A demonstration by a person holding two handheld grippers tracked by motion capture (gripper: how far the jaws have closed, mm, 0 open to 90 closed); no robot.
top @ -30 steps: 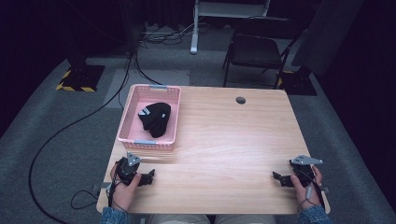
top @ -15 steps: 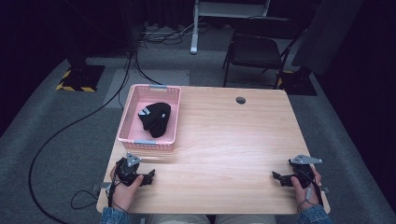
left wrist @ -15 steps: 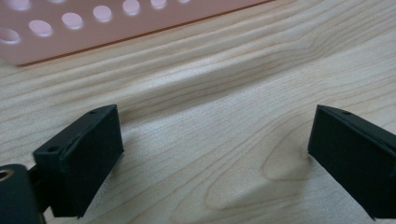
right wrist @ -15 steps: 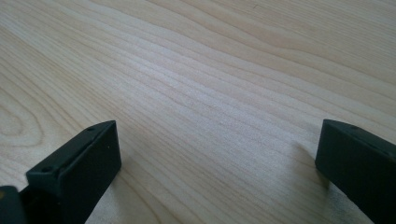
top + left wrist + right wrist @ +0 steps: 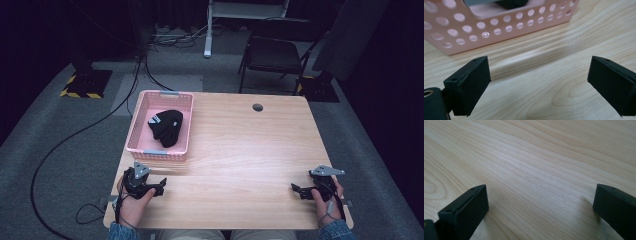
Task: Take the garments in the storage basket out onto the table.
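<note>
Jaws wide on both, nothing between. Left gripper [image 5: 161, 185], jaws just closing slightly, low on the table [image 5: 240, 150] just beside the pink basket [image 5: 136, 135]; black hat [image 5: 166, 127] lying inside. Right gripper [image 5: 296, 189] at the near right edge, well apart.

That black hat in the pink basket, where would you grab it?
Probably from straight above: the black hat lies crumpled low inside the pink basket, whose walls block the sides. Pinch a raised fold near its middle with the nearer left gripper.
</note>
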